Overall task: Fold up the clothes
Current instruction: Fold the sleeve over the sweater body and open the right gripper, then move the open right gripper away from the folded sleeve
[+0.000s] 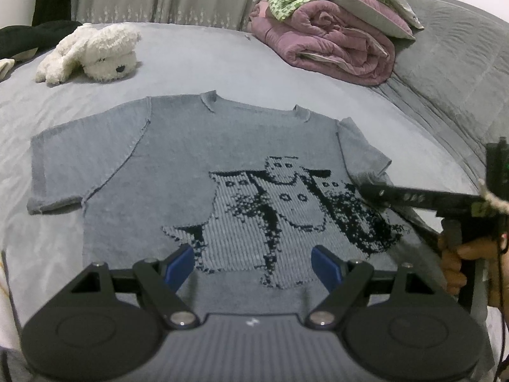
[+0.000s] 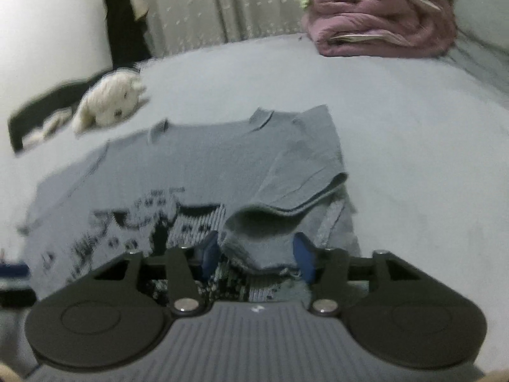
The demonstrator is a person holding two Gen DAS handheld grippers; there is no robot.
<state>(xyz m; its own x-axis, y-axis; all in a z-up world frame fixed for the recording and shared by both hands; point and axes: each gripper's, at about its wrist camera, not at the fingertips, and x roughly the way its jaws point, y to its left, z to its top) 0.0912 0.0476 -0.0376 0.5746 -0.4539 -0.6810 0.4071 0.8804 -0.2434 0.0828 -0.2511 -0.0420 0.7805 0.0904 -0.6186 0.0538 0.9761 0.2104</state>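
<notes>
Left wrist view: grey knit sweater (image 1: 178, 172) with dark animal pattern lies flat on bed (image 1: 222, 63), neck away from camera. Left tool (image 1: 253, 262) released, jaws wide, hovering above sweater hem, nothing between pads. Right tool (image 2: 256, 256) at sweater's right edge, jaws apart, folded-over sleeve (image 2: 286, 172) bunched between blue pads; pads not pressing cloth. White plush dog (image 1: 92, 54) beyond sweater's left shoulder. Pink rolled quilt (image 1: 331, 44) beyond sweater's right shoulder.
</notes>
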